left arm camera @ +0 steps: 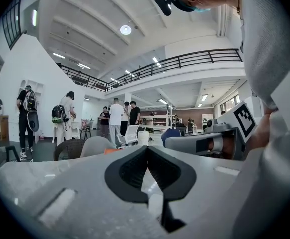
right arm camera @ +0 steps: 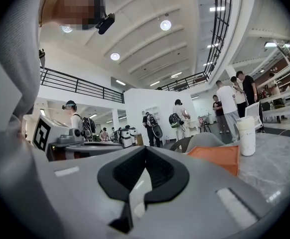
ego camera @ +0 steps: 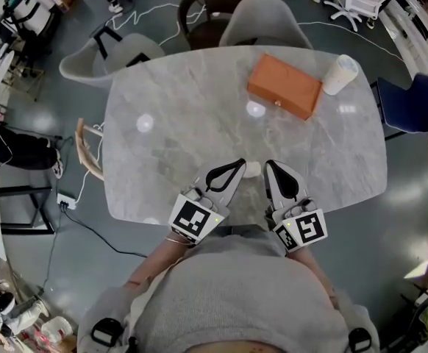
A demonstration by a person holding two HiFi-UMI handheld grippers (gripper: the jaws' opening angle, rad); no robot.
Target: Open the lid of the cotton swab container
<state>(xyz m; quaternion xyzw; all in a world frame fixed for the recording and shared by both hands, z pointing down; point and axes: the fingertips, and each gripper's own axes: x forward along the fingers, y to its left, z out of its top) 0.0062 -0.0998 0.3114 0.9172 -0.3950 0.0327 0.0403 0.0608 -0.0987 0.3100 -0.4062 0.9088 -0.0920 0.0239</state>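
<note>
A white cylindrical container [ego camera: 340,74] stands upright at the table's far right, next to an orange box [ego camera: 284,85]. It also shows far off as the white container [left arm camera: 143,137] in the left gripper view and as the container [right arm camera: 245,136] in the right gripper view. My left gripper [ego camera: 236,165] and right gripper [ego camera: 270,167] hover side by side over the table's near edge, pointing level across it. Both are shut with nothing between the jaws. A small white object [ego camera: 252,169] lies between their tips. Each gripper's own camera shows its tips meeting: left gripper [left arm camera: 146,150], right gripper [right arm camera: 145,149].
The marble table [ego camera: 199,123] is bare apart from the orange box [right arm camera: 217,158] and the containers. Grey chairs [ego camera: 118,54] stand at its far side and a blue chair [ego camera: 420,105] at its right. People stand far off in the hall.
</note>
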